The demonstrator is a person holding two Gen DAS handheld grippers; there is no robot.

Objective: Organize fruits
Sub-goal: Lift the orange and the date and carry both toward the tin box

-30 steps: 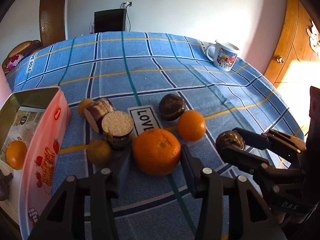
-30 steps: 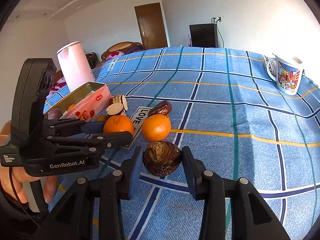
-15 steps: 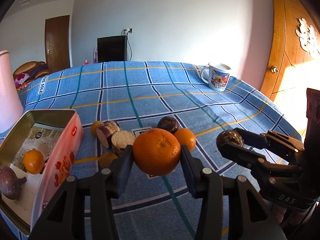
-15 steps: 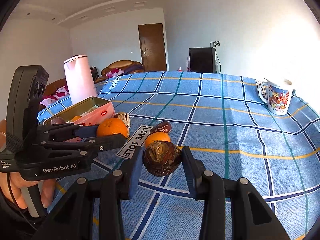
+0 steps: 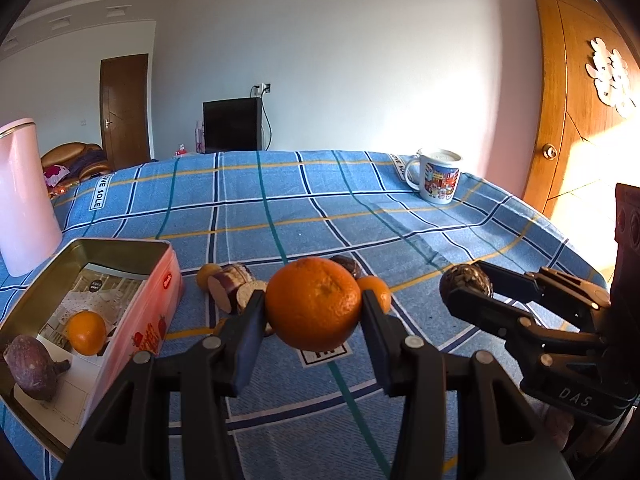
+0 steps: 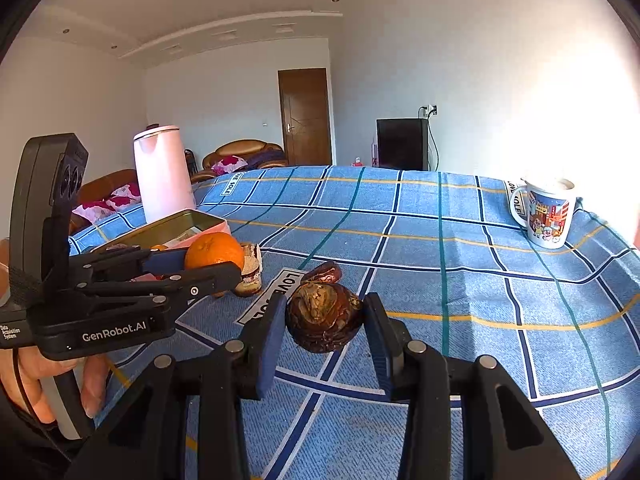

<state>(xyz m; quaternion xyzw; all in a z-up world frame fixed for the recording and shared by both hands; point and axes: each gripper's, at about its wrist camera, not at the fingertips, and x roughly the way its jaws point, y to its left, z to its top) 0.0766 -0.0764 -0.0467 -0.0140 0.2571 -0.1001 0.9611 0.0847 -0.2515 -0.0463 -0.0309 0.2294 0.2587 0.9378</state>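
My left gripper (image 5: 313,312) is shut on a large orange (image 5: 313,303) and holds it above the blue checked tablecloth; the orange also shows in the right wrist view (image 6: 215,251). My right gripper (image 6: 324,320) is shut on a wrinkled dark brown fruit (image 6: 323,317), lifted off the cloth, also seen at the right of the left wrist view (image 5: 465,281). The open pink tin (image 5: 158,304) at the left holds a small orange (image 5: 86,332) and a purple-brown fruit (image 5: 32,366). A small orange (image 5: 376,292), a dark fruit (image 5: 346,264), cut purple pieces (image 5: 228,284) and a yellow fruit (image 5: 208,274) lie on the cloth behind.
A pink kettle (image 5: 22,196) stands at the far left behind the tin. A printed mug (image 5: 436,176) stands at the far right of the table. The table edge drops off at the right, with a wooden door (image 5: 580,120) beyond.
Both grippers have risen from the cloth with their fruits, the left with the large orange, the right with the brown fruit. The rest of the fruit has not moved.
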